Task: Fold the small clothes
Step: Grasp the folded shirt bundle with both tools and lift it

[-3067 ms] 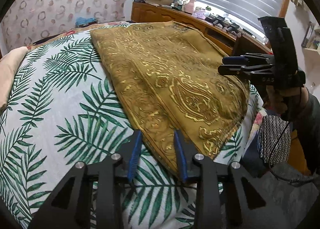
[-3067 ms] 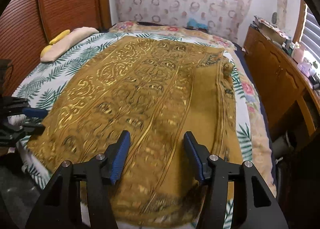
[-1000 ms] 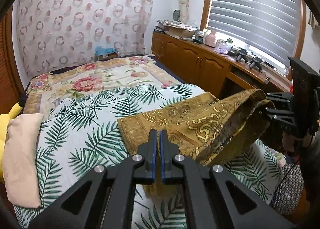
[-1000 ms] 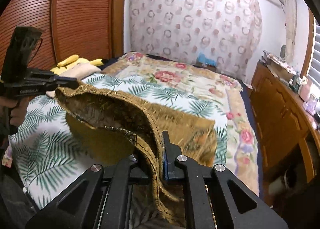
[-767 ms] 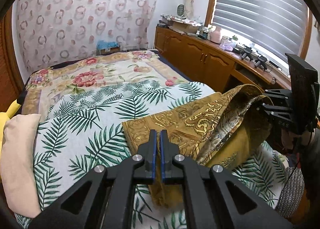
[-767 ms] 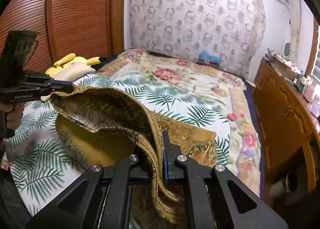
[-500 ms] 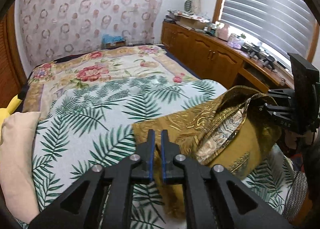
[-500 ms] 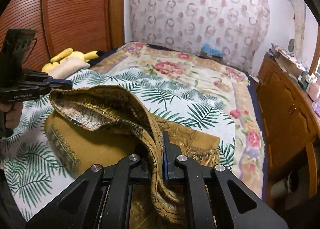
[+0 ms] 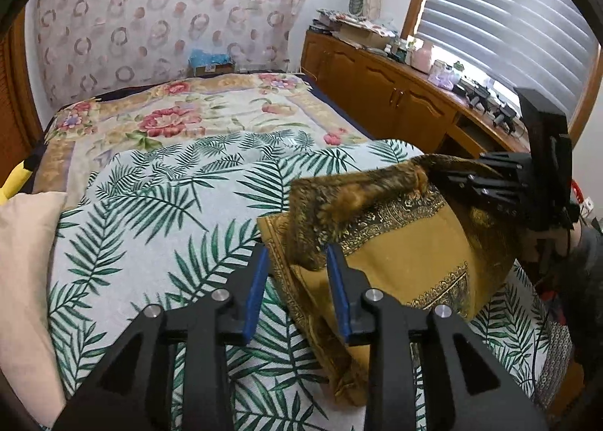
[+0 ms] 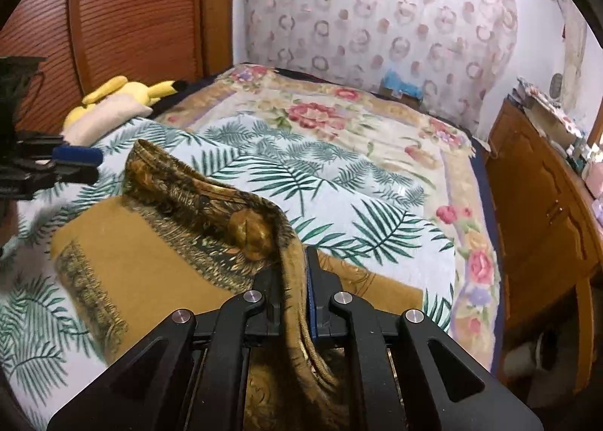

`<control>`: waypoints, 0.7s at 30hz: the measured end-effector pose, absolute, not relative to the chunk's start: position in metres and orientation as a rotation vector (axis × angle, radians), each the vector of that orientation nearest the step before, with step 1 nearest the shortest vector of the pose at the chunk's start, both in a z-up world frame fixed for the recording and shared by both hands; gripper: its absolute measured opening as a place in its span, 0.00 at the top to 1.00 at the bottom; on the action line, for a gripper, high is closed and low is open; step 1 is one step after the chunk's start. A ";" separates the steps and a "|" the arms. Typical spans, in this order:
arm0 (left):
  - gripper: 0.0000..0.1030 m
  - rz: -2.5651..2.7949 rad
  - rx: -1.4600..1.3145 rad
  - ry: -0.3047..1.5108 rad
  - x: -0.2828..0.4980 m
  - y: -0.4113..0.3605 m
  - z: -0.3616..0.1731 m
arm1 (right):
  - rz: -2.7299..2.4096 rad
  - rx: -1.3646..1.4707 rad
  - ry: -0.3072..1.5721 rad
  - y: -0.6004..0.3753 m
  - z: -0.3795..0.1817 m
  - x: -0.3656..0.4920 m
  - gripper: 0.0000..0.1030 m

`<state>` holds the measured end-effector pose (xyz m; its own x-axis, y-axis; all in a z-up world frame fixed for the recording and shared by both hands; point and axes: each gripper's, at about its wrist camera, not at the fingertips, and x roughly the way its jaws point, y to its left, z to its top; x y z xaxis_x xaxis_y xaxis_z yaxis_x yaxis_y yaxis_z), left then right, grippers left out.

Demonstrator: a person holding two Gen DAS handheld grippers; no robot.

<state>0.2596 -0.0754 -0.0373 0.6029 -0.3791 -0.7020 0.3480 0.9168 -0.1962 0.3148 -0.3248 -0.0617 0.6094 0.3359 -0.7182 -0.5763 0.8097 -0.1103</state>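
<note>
The mustard-gold patterned garment (image 9: 407, 253) lies near the front edge of the bed, on the palm-leaf sheet (image 9: 162, 212), now doubled over itself: a second ago its far edge was carried high between both tools, and now that edge has come down onto the lower layer. The left gripper (image 9: 297, 280) has just been opening; its blue pads stand apart with the folded corner lying loose between them, touched by neither, so that corner is released. The right gripper (image 10: 297, 280) stays clenched on the opposite corner, the cloth running up out of its closed jaws in a raised ridge. By my reading the first fold is half laid: one side is set down, the other waits to be lowered and let go before the layers can be squared. Behind the sheet the floral bedspread (image 9: 196, 110) and the cream pillow (image 9: 22, 242) are untouched
</note>
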 end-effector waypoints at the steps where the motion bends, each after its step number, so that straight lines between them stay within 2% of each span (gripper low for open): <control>1: 0.71 -0.423 -0.035 0.827 0.261 -0.078 -0.039 | 0.530 -0.346 0.754 -0.325 -0.064 0.318 0.94; 2: 0.71 -0.427 -0.024 0.835 0.265 -0.083 -0.041 | 0.513 -0.342 0.757 -0.327 -0.064 0.319 0.93; 4: 0.71 -0.435 -0.007 0.844 0.270 -0.089 -0.044 | 0.456 -0.323 0.747 -0.334 -0.058 0.321 0.70; 6: 0.71 -0.438 0.008 0.849 0.275 -0.093 -0.047 | 0.407 -0.291 0.731 -0.345 -0.046 0.319 0.51; 9: 0.71 -0.432 0.018 0.868 0.285 -0.095 -0.053 | 0.371 -0.258 0.715 -0.360 -0.030 0.310 0.48; 13: 0.71 -0.406 0.025 0.888 0.294 -0.094 -0.062 | 0.319 -0.232 0.720 -0.383 -0.021 0.288 0.34; 21: 0.66 -0.375 0.020 0.922 0.301 -0.088 -0.079 | 0.265 -0.179 0.832 -0.405 -0.058 0.274 0.29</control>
<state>0.3010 -0.0880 -0.0787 0.5444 -0.3074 -0.7804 0.3243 0.9352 -0.1421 0.2742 -0.4054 -0.0576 0.6436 0.1614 -0.7482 -0.3010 0.9521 -0.0536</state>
